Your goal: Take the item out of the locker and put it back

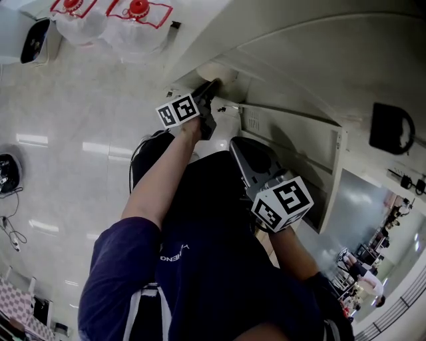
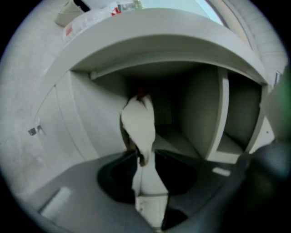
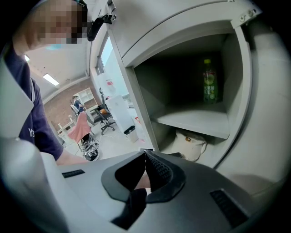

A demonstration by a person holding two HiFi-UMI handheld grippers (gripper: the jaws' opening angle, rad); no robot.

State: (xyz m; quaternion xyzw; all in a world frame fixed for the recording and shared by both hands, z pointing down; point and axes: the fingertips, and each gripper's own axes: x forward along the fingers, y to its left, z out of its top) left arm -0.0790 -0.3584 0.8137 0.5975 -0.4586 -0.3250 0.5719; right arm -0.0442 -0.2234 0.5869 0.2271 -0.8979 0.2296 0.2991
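A cream cloth bag point(image 1: 216, 70) sits in the low compartment of the grey locker point(image 1: 293, 73). My left gripper point(image 1: 212, 88) reaches into that compartment. In the left gripper view the bag point(image 2: 138, 125) hangs just ahead, and a white strip of it runs down between the jaws of the left gripper point(image 2: 145, 157), which stand open around it without pinching. My right gripper point(image 1: 234, 142) is held back outside the locker, shut and empty. In the right gripper view the right gripper point(image 3: 145, 154) points at the bag point(image 3: 191, 143) under the shelf.
A green bottle point(image 3: 209, 82) stands in the compartment above the shelf point(image 3: 195, 120). The locker door point(image 1: 333, 180) hangs open at the right. Two water jugs with red caps point(image 1: 136, 20) stand on the floor at the far left. Chairs and people are far behind.
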